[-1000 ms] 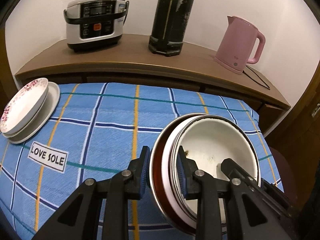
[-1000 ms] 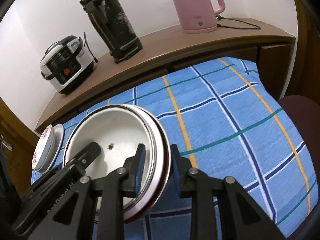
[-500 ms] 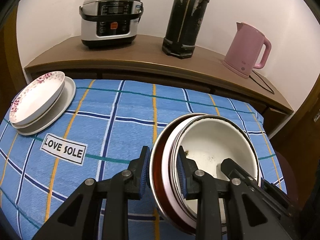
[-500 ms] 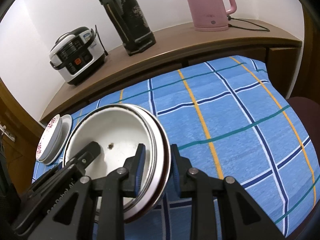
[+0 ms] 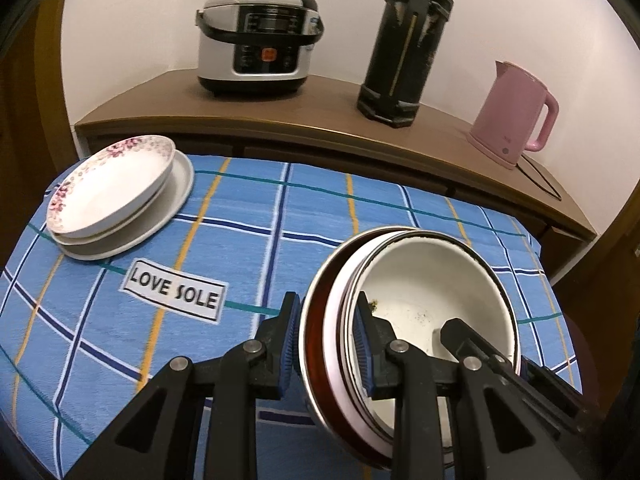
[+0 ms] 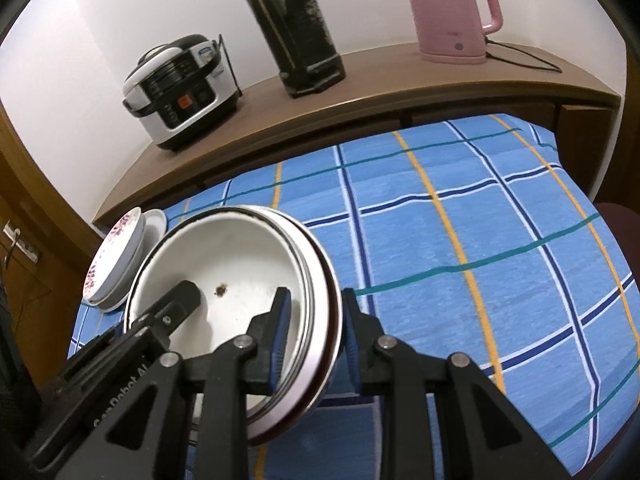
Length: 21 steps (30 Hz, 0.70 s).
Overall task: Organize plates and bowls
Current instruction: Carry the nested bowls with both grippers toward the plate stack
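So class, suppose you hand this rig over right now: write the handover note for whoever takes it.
Left gripper: jaws shut on the near-left rim of the stack of bowls.
Right gripper: jaws shut on the stack's opposite rim; both hold the stack together over the blue checked cloth.
Flowered plate lies on a white plate at the cloth's far-left corner.
Done: bowls nested, plates stacked.
Left: set the bowl stack down, probably near the plates.
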### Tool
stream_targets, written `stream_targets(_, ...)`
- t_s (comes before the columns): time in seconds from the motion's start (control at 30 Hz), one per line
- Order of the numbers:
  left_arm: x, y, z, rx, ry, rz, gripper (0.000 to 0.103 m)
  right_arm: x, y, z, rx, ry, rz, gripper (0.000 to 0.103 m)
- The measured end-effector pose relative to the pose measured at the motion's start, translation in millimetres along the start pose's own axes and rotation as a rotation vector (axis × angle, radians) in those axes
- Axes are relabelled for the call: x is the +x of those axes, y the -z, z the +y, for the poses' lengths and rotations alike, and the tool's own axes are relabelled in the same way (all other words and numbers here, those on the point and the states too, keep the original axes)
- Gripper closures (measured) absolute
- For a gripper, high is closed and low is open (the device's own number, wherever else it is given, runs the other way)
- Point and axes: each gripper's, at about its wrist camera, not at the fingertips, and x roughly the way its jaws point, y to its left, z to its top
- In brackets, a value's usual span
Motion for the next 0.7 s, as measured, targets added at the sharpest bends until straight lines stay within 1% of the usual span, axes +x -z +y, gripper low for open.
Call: stream_targets(0.7, -19.9, -0.5, 63.6, -0.078, -0.076, -0.018, 0.074, 16.2, 12.5, 66.5, -0.085, -0.059, 0.033, 0.078)
